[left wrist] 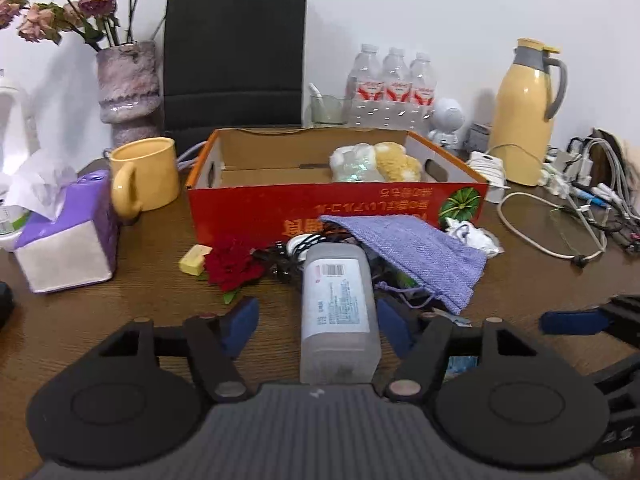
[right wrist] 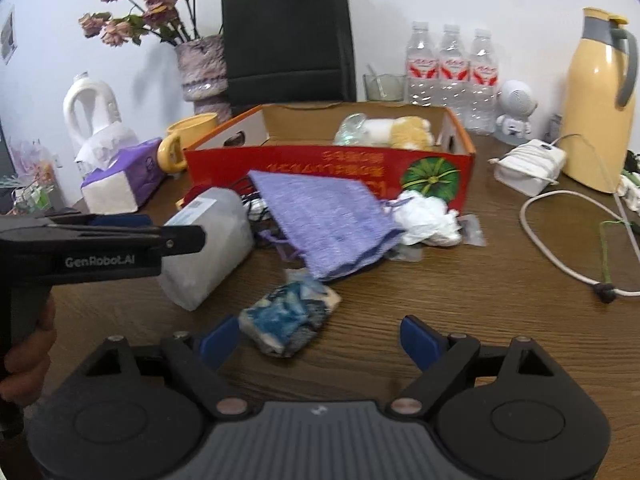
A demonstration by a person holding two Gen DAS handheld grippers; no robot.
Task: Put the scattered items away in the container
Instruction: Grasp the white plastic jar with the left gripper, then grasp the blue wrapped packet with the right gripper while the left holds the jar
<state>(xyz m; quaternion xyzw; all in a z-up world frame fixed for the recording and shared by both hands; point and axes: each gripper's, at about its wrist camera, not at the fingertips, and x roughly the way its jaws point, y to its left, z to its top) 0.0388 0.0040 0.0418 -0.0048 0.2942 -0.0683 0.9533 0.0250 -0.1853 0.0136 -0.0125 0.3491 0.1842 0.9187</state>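
jaws of the left gripper [left wrist: 318,322] straddle a frosted bottle [left wrist: 338,312] ungripped; right gripper [right wrist: 316,338] gapes empty.

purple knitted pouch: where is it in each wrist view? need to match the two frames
Left wrist: purple knitted pouch lies right of centre, in front of the red cardboard box, its near end beside the translucent bottle.
Right wrist: pouch sits centre frame, in front of the box, right of the bottle.
Shared landmark: the green pumpkin print on the box's front wall, just right of the pouch in both.
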